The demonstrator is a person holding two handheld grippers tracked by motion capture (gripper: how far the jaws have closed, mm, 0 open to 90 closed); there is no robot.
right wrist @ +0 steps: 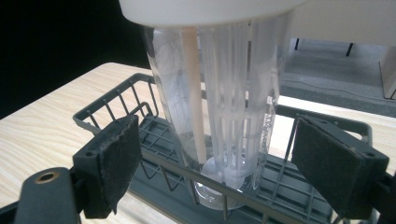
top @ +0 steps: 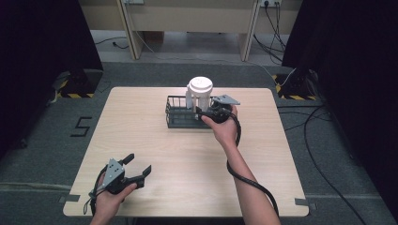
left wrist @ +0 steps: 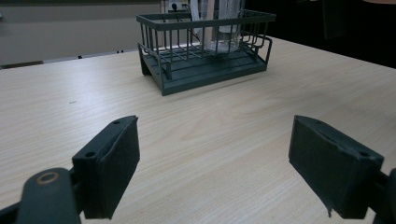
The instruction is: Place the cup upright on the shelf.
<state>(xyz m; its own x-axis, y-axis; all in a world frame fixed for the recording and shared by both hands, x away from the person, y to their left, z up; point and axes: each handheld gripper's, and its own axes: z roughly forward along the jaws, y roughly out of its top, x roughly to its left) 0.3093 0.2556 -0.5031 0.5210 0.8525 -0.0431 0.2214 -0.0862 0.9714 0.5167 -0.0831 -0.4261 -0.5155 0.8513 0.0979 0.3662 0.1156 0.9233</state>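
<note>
Left gripper (top: 139, 167) near table (top: 141, 117) front edge, jaws spread, empty. Clear ribbed tumbler (right wrist: 219, 107), white lid, upright in dark wire basket (top: 178, 115) mid-table. Right gripper (right wrist: 217, 163) spread either side of it, not touching.

I count one bench (top: 187, 159) under my hands, light wood on top. On it stands one dark wire basket (top: 180, 115), and in that basket stands one clear container (top: 201, 96) with one white lid (top: 200, 85); through its wall, in the right gripper view, I see one pale stick and one slotted white insert. I hold two tongs, one per hand: my left tongs (top: 139, 168) near my edge of the bench and my right tongs (top: 204, 112) at the basket. Each has two black jaws, so four jaws in all, and each trails one cable. Two of my hands are in view. On the floor to the left there is one painted figure 5 (top: 80, 126).
</note>
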